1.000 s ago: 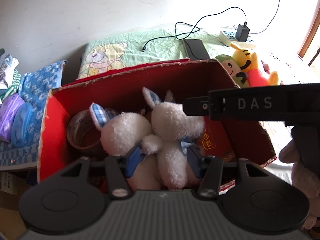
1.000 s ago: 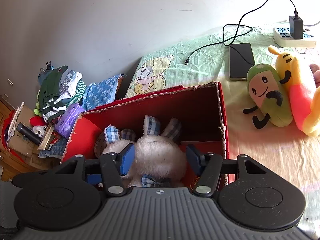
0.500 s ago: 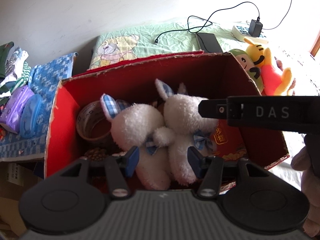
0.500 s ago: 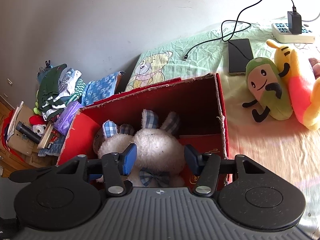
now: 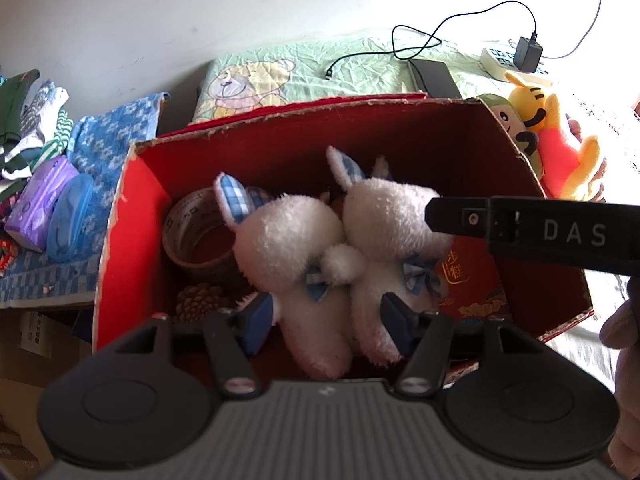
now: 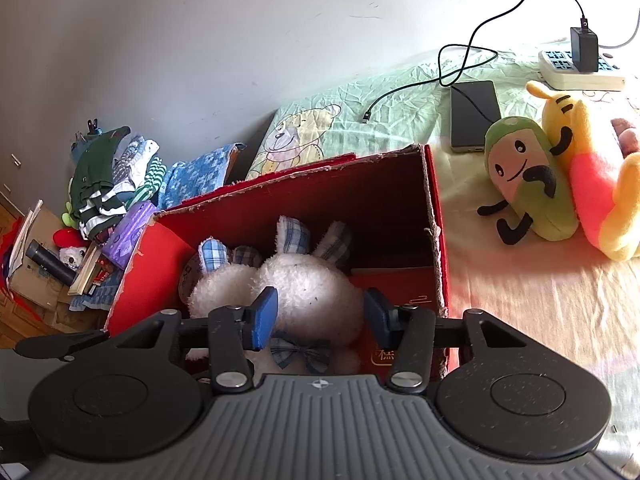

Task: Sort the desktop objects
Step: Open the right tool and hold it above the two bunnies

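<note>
Both white plush rabbits (image 5: 320,248) lie inside the red box (image 5: 120,216) on the bed. The left hand-held gripper (image 5: 326,322) and right hand-held gripper (image 6: 318,316) hover parted, empty. Only the left view shows the tape roll (image 5: 196,232) and, seemingly, a pinecone (image 5: 198,300).

Two white plush rabbits (image 5: 288,240) (image 5: 392,216), one tape roll (image 5: 196,228) and one pinecone (image 5: 198,300) in one red box (image 5: 120,220); two plush toys (image 6: 528,176) (image 6: 592,184) at two o'clock.

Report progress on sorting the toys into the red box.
Done: two white plush rabbits lie in the red box, beside a tape roll. In hand: nothing; left gripper and right gripper are open above them. Left: the green plush and yellow plush outside.
</note>
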### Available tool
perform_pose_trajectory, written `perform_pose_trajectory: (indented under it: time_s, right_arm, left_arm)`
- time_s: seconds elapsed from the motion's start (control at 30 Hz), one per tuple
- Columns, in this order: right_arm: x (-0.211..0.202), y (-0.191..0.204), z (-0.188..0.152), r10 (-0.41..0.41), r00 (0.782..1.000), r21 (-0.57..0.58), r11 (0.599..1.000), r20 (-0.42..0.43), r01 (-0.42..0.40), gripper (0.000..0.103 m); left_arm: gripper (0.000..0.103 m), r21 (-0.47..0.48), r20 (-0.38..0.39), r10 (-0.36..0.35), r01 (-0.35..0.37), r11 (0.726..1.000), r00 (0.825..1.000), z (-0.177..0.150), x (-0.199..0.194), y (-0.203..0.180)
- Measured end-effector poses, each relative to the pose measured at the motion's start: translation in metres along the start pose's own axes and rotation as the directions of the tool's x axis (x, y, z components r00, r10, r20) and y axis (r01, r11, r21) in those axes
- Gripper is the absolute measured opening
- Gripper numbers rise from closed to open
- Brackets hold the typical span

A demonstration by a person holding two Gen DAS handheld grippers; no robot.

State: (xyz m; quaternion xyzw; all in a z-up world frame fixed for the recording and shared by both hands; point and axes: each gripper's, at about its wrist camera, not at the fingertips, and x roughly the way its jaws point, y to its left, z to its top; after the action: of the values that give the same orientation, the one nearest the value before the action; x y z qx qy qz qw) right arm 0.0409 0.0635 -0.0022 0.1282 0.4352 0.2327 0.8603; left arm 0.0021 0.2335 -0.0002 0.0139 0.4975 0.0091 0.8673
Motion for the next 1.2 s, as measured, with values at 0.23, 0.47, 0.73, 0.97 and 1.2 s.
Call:
perform_pose_trajectory:
  time_s: [0.23, 0.47, 0.73, 0.97, 1.2]
  right_arm:
    - [0.0002, 0.0034, -0.0034, -0.018, 1.000, -0.023, 1.000, 0.008, 0.019, 0.050]
    - [0.0009, 0.0056, -0.0059, -0.031, 0.999, -0.042, 0.999, 0.013, 0.032, 0.051]
    - [0.0021, 0.0082, -0.0074, -0.041, 0.999, -0.056, 0.998, 0.009, 0.042, 0.052]
    - [0.0018, 0.0095, -0.0085, -0.042, 0.999, -0.058, 0.997, 0.008, 0.043, 0.052]
    - [0.0017, 0.0087, -0.0085, -0.041, 0.999, -0.056, 0.998, 0.008, 0.041, 0.052]
  left_arm:
    - [0.065, -0.006, -0.004, 0.007, -0.007, 1.000, 1.000, -0.0022, 0.0016, 0.0015]
    - [0.068, -0.011, -0.012, 0.014, -0.014, 1.000, 1.000, -0.0049, 0.0034, 0.0033]
    - [0.071, -0.015, -0.013, 0.017, -0.017, 1.000, 1.000, -0.0069, 0.0043, 0.0051]
    - [0.077, -0.023, -0.018, 0.019, -0.019, 1.000, 1.000, -0.0078, 0.0057, 0.0084]
    - [0.078, -0.023, -0.019, 0.016, -0.017, 1.000, 1.000, -0.0092, 0.0061, 0.0085]
